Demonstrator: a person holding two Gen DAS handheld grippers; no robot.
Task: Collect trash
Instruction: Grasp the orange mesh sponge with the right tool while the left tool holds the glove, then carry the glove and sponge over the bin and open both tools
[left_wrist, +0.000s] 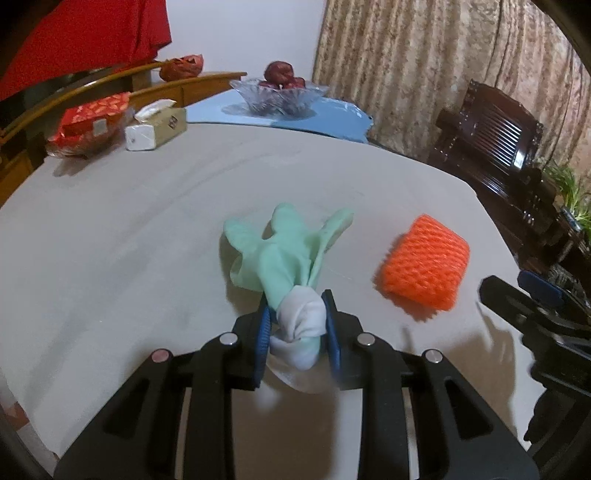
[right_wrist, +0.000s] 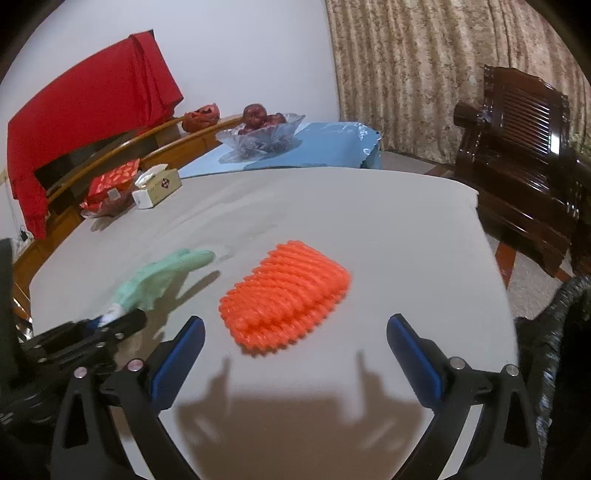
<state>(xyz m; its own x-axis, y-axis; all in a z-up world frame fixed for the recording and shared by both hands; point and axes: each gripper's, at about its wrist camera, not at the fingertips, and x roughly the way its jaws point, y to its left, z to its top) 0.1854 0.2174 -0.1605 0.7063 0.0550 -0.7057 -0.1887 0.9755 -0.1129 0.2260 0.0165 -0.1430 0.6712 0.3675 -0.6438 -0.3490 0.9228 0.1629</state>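
Grey cloth covers the table (left_wrist: 147, 229), with a patterned curtain (left_wrist: 424, 74) behind; clutter is pushed to the far edge, a tissue box (left_wrist: 157, 127) at about ten o'clock and a glass fruit bowl (left_wrist: 280, 94) at twelve, probably so the near cloth holds only the trash. At six o'clock the left gripper (left_wrist: 297, 325) is clenched on the white cuff of the green glove (left_wrist: 284, 251), whose fingers trail forward over the cloth; gripping the bunched end likely keeps it from slipping. At about two o'clock lies the orange foam net (left_wrist: 424, 266); the right gripper (right_wrist: 295, 350) faces it with jaws spread wide and nothing between them, apparently ready to straddle it.
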